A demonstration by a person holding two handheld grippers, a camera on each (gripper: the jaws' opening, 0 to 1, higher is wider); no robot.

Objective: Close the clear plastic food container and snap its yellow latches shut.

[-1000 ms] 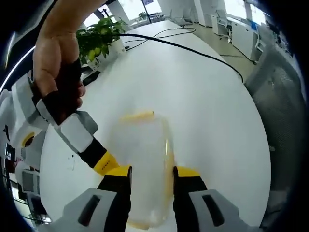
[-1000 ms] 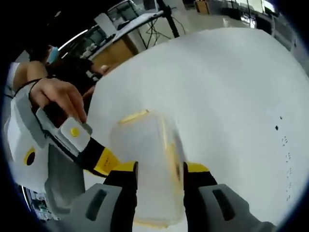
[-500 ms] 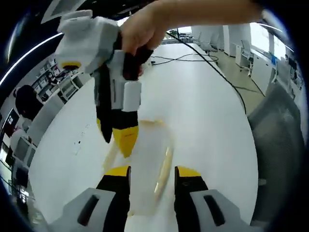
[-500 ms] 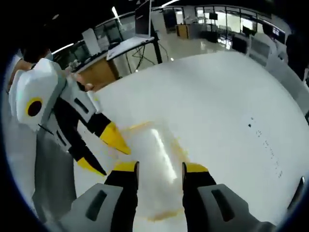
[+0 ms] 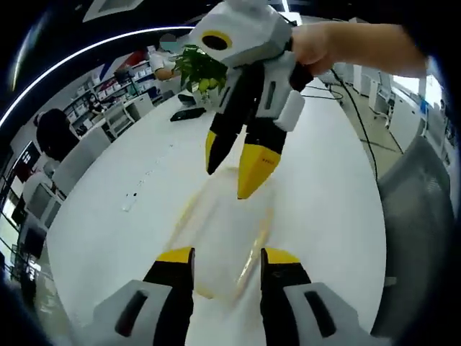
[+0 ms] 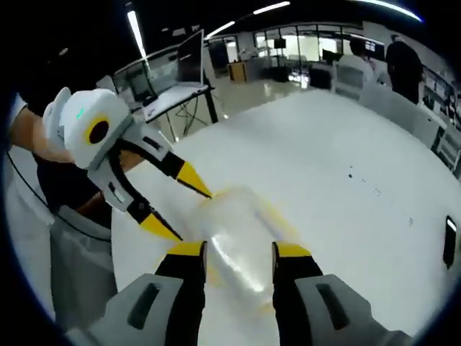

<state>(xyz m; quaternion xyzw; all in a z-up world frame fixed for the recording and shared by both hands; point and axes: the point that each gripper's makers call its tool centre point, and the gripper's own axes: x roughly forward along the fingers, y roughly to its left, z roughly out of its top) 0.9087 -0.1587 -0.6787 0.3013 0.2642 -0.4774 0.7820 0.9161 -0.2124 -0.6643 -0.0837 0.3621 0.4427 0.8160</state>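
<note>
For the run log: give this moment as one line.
container: on white table, lid on | left tool: open, at near end | right tool: open, at opposite end | latches: state unclear

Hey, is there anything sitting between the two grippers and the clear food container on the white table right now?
Nothing visible does. The clear container lies on the white table directly ahead of both open grippers: the left gripper faces one end, the right gripper the other, with bare tabletop around it.
</note>
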